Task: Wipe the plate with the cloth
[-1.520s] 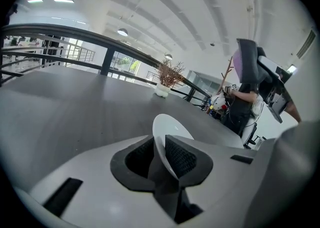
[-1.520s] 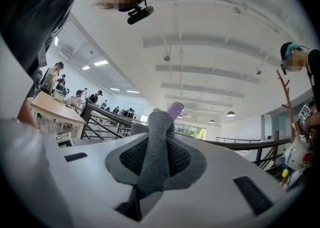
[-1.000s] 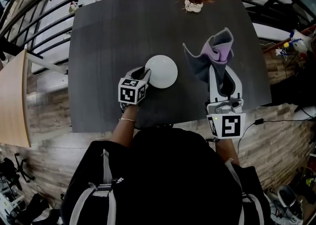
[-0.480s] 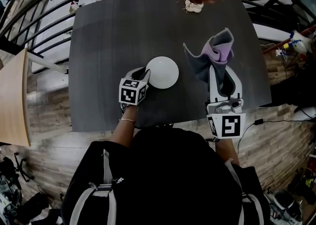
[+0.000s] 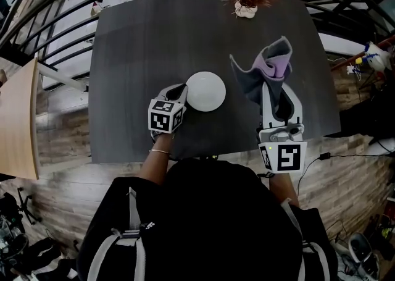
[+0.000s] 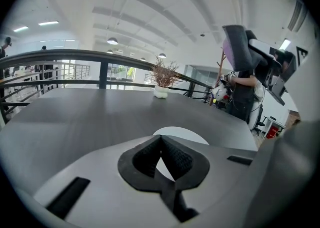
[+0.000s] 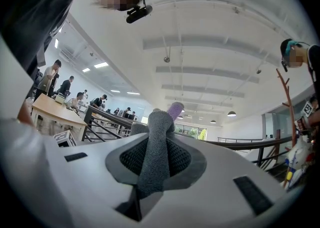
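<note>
Plate (image 5: 206,91) sitting white mid-table (image 5: 142,45), near rim pinched in left gripper (image 5: 183,91), jaws just snapped closed, contact mostly hidden behind pads. Grey-purple cloth (image 5: 266,70) clamped upright in right gripper (image 5: 275,88), off to plate's right, not touching.

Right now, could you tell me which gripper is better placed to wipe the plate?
Right. The right gripper holds the cloth, raised beside the plate. The left gripper has just closed on the plate's rim, probably to steady it.
</note>
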`<state>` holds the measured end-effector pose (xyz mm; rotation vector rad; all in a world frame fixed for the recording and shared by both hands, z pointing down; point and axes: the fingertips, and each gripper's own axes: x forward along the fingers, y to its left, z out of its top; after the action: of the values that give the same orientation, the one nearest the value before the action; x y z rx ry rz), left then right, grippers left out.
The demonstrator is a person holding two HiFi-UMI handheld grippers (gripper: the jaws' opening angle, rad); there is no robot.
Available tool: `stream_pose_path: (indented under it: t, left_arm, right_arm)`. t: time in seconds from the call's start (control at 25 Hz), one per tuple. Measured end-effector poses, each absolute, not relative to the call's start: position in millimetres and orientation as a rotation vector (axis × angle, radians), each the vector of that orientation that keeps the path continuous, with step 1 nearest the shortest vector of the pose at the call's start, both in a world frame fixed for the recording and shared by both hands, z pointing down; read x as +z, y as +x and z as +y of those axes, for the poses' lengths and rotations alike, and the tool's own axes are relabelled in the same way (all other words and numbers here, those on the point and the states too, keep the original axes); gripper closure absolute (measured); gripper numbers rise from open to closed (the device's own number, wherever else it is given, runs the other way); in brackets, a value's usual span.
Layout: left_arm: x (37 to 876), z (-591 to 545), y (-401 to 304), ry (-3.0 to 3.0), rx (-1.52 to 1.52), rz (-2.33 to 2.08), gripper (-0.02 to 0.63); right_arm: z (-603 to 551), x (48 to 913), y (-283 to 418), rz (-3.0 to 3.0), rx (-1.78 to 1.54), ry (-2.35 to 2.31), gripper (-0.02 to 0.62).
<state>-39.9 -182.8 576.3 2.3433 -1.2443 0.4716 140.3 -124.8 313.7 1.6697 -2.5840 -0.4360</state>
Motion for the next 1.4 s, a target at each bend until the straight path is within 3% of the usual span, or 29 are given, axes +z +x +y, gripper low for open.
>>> stream_pose_path:
  t: [1.4]
  left_arm:
    - [372, -172, -37, 2.847, 0.148, -1.425, 0.598]
  right_arm:
    - [-134, 299, 100, -2.744, -0.464, 1.547, 0.531]
